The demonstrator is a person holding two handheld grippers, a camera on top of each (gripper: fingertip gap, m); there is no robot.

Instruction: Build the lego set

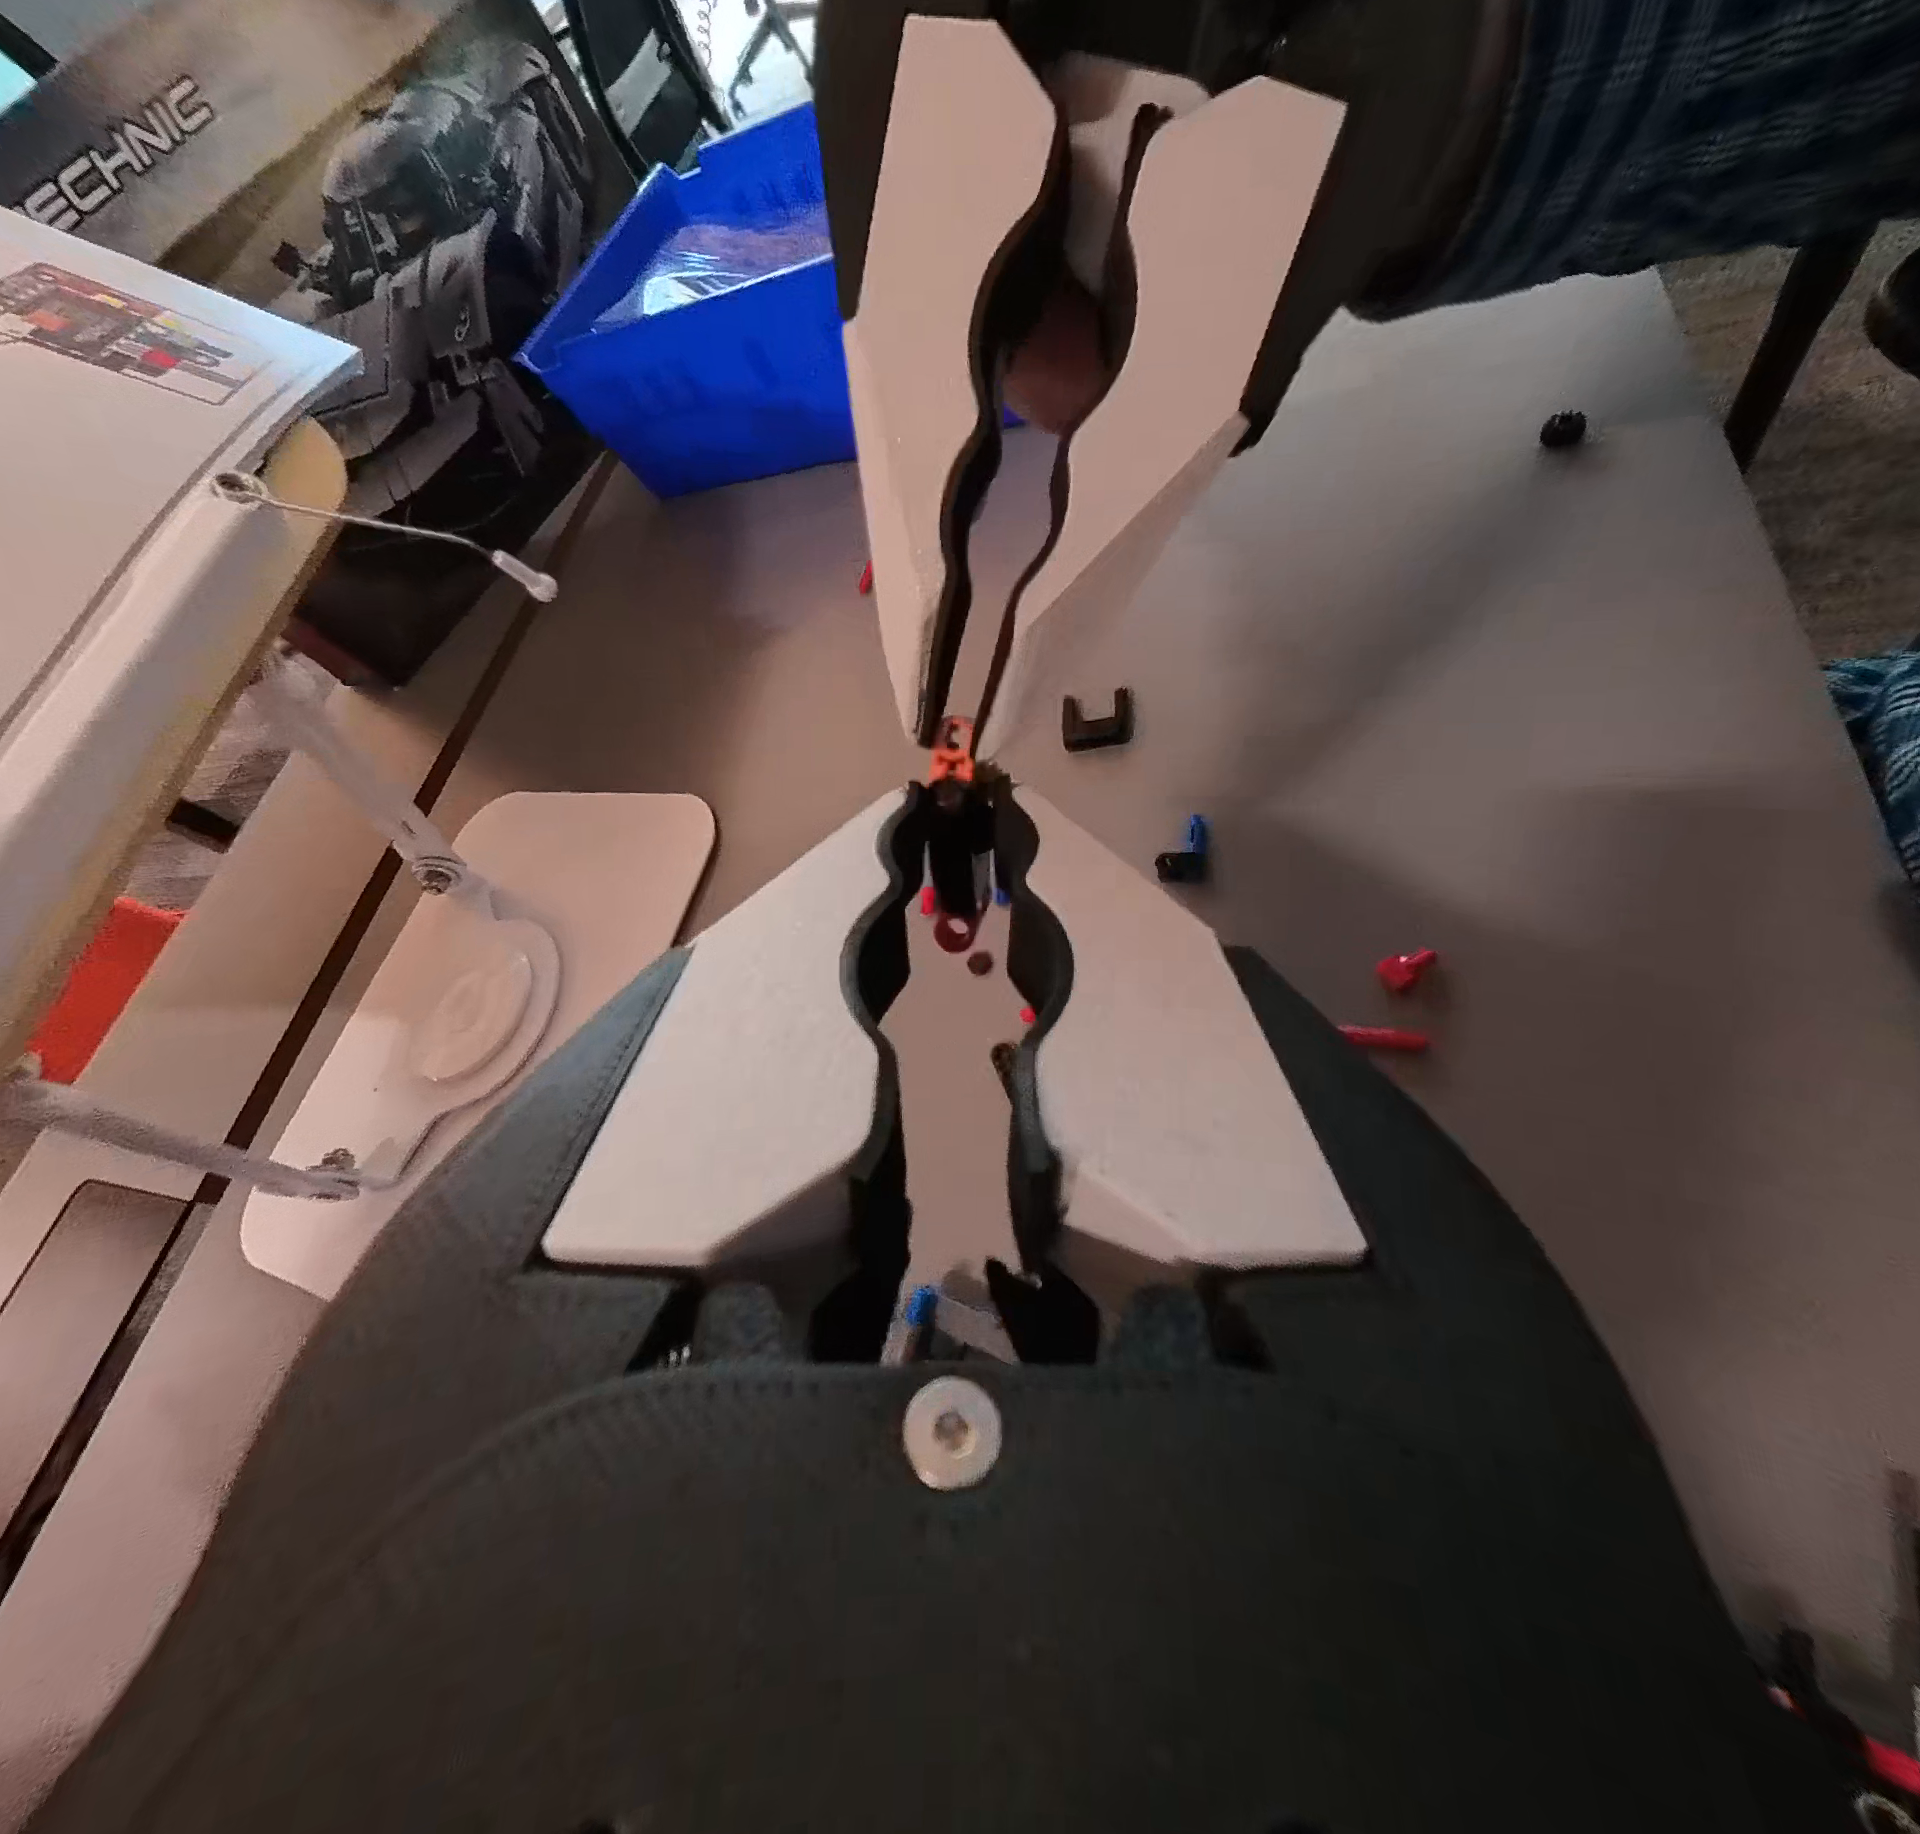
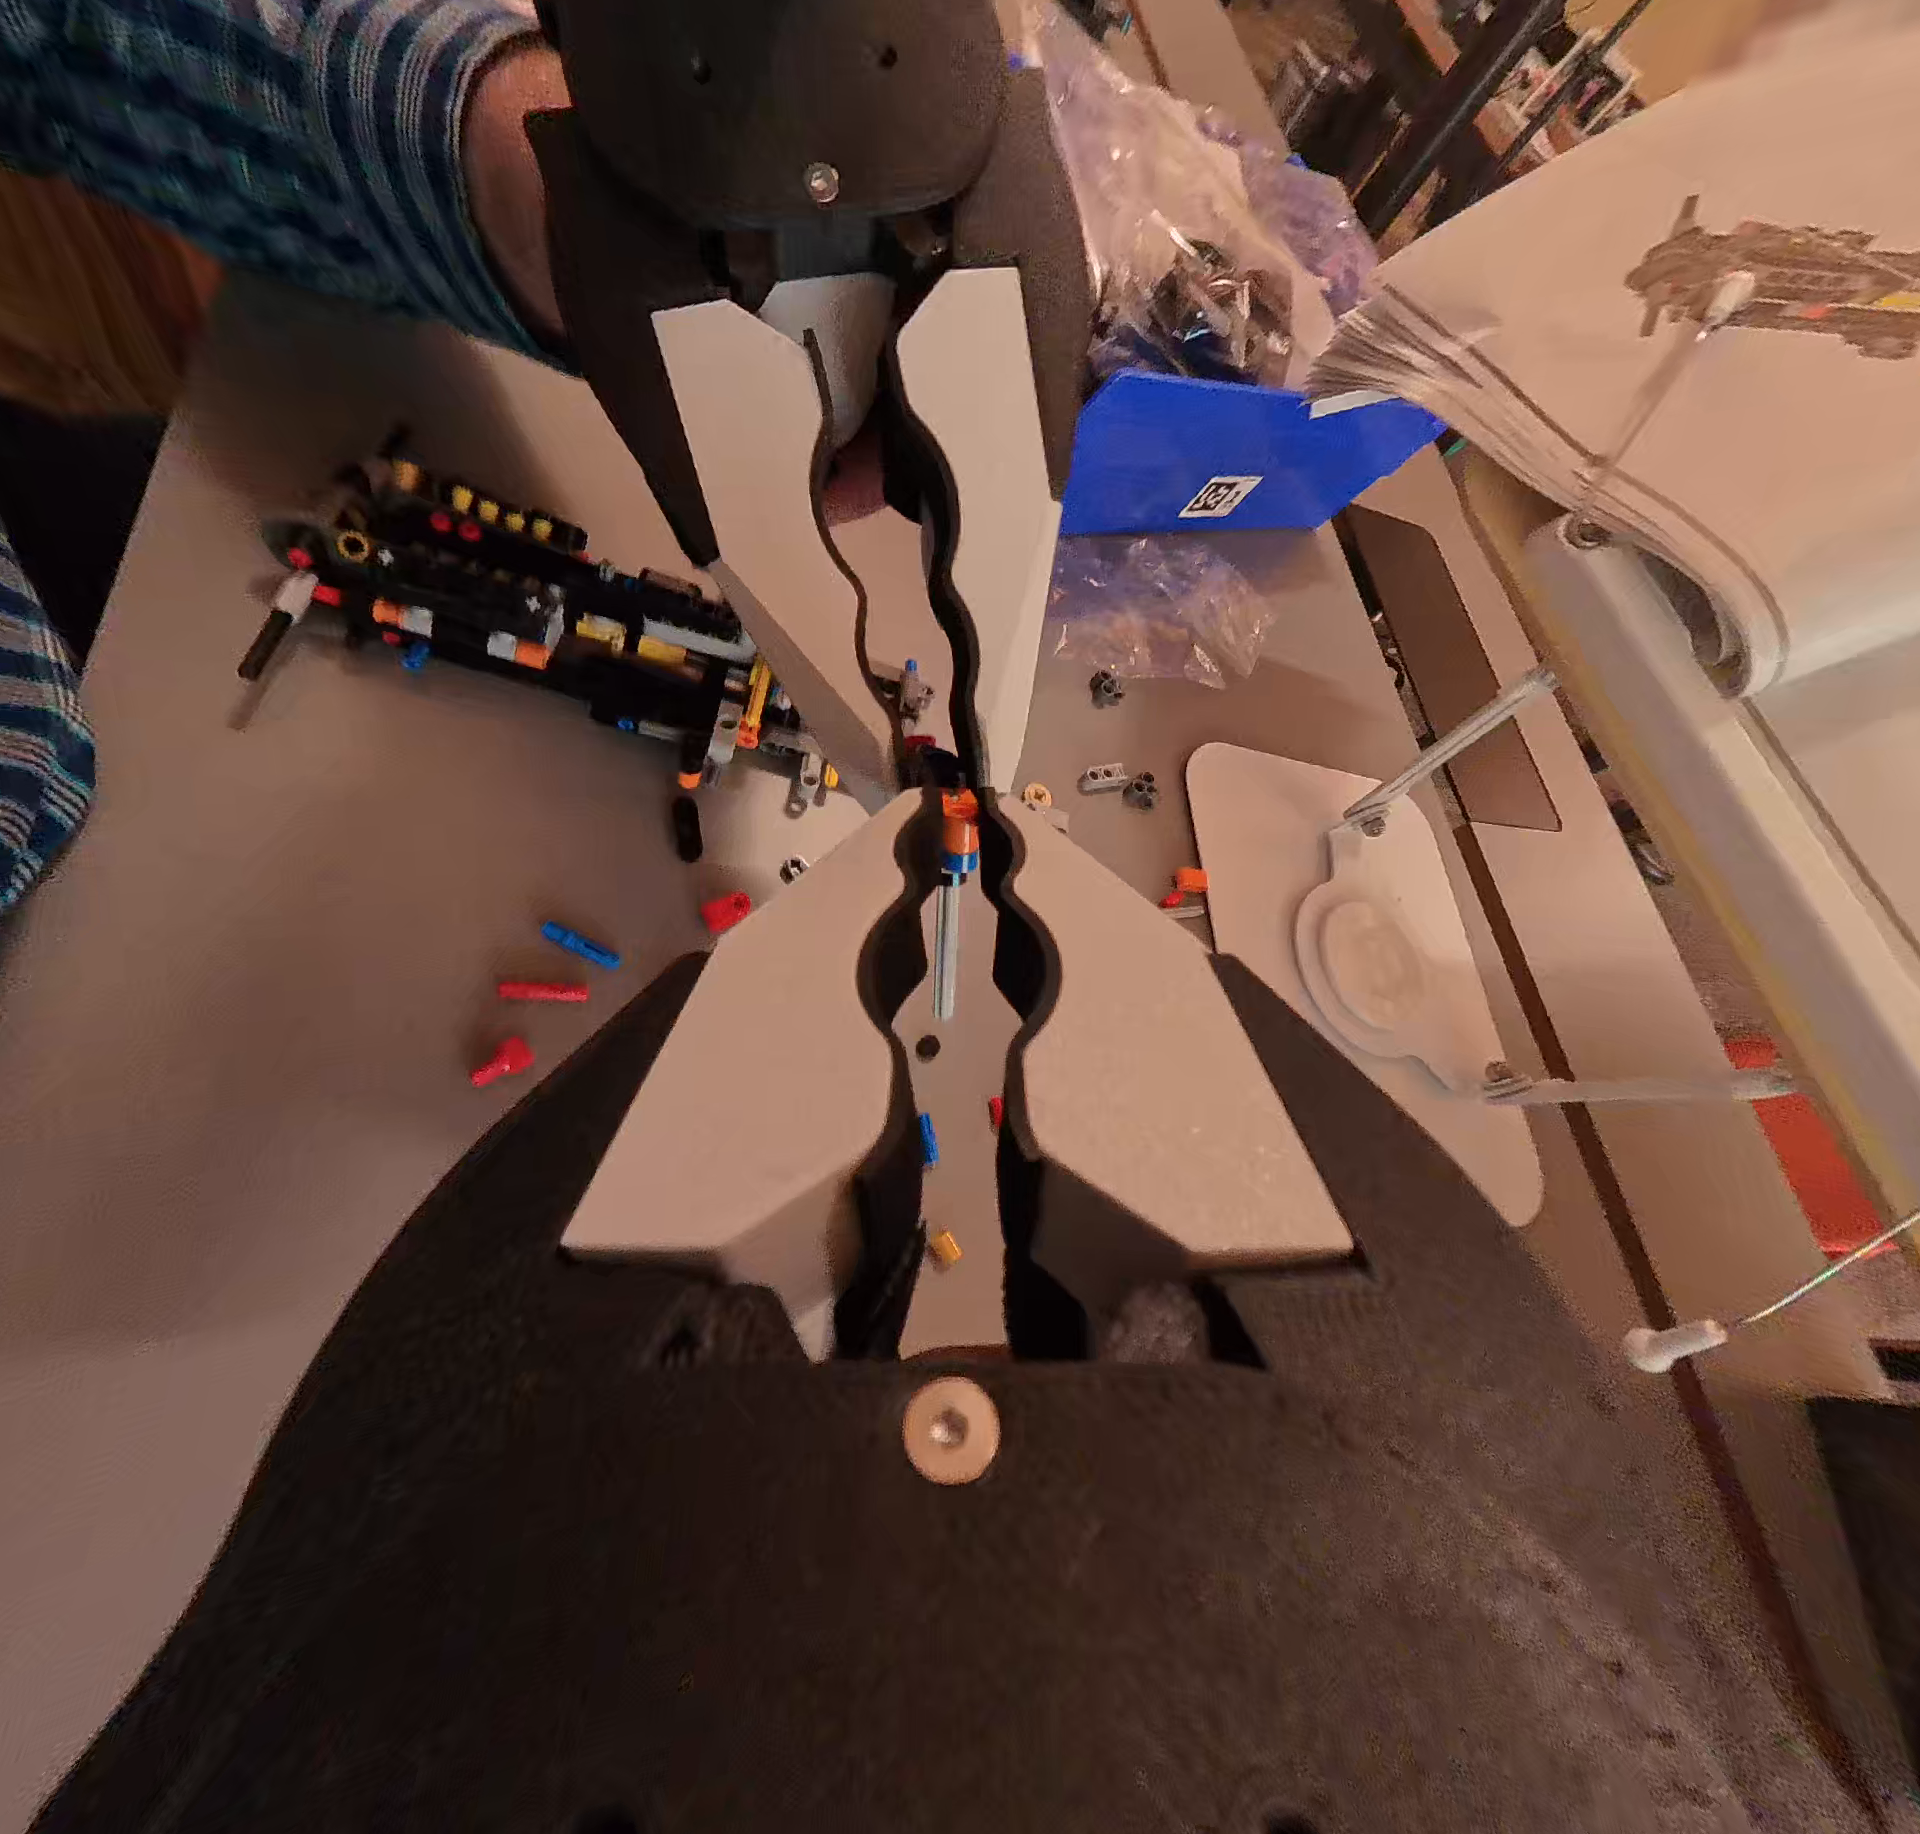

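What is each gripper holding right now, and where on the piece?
The right gripper pinches an orange connector at the end of a grey axle. The left gripper grips a small black piece at its upper end, meeting that connector tip to tip.

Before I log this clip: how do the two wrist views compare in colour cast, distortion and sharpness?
Left wrist view: cooler, greyish light, strong fisheye bending the table edges, blue bin soft. Right wrist view: warm orange cast, same fisheye warp, background shelves blurred, the lego assembly fairly crisp.
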